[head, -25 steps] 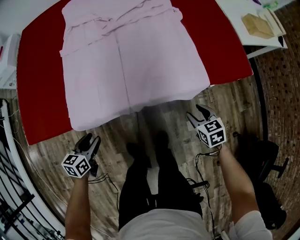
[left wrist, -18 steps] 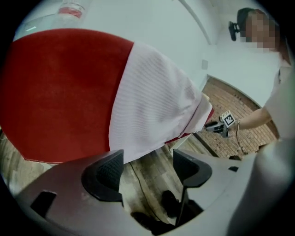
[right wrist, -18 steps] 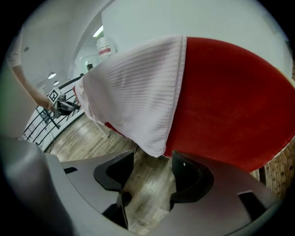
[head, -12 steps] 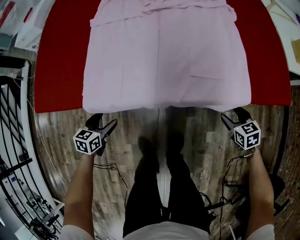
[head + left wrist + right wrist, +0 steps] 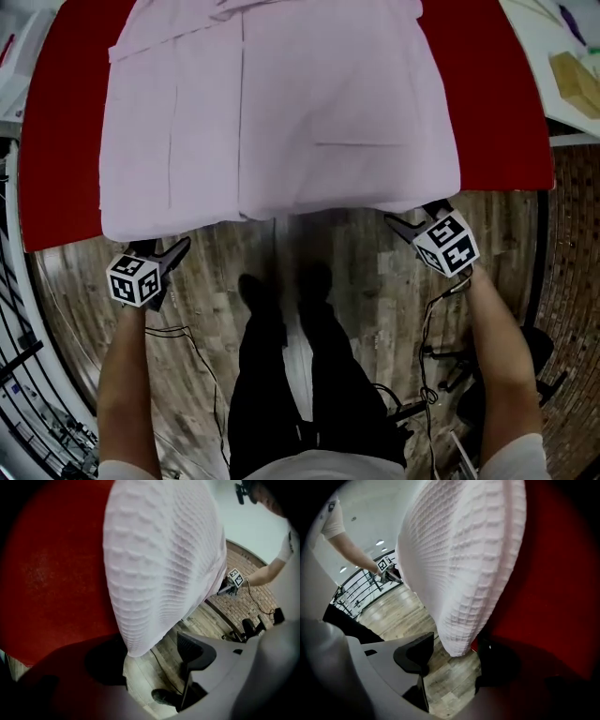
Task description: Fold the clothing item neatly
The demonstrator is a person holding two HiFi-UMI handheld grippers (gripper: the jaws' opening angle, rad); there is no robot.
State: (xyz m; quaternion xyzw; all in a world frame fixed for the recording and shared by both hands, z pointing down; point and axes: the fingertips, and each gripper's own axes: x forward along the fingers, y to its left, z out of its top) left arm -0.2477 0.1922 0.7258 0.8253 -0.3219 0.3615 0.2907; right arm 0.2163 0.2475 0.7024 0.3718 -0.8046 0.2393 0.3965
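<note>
Two claws, both open, one at each near hem corner. Head view: the pale pink waffle-weave garment [image 5: 281, 103] lies spread on the red bench [image 5: 56, 141], with its near hem overhanging the bench edge toward the person. The left claw [image 5: 161, 248] is just below the hem's left corner and the right claw [image 5: 412, 216] just below the right one. My read: this is the line-up for the first fold, with no grip taken yet. Left gripper view: the left claw [image 5: 150, 660] has just been opening and its jaws stand wide. The hem corner hangs between them, and neither pad presses it. Right gripper view: the right claw [image 5: 454, 660] also has its jaws apart, with the other corner dangling between them, unpinched. Next move probably calls for seating both corners deeper in the jaws and closing both claws together. Then lift evenly so the hem stays straight as it goes over. Surroundings: wood-plank floor [image 5: 356, 272] under the hem, black railing [image 5: 19, 375] at left, white side table [image 5: 572, 103] at upper right.
</note>
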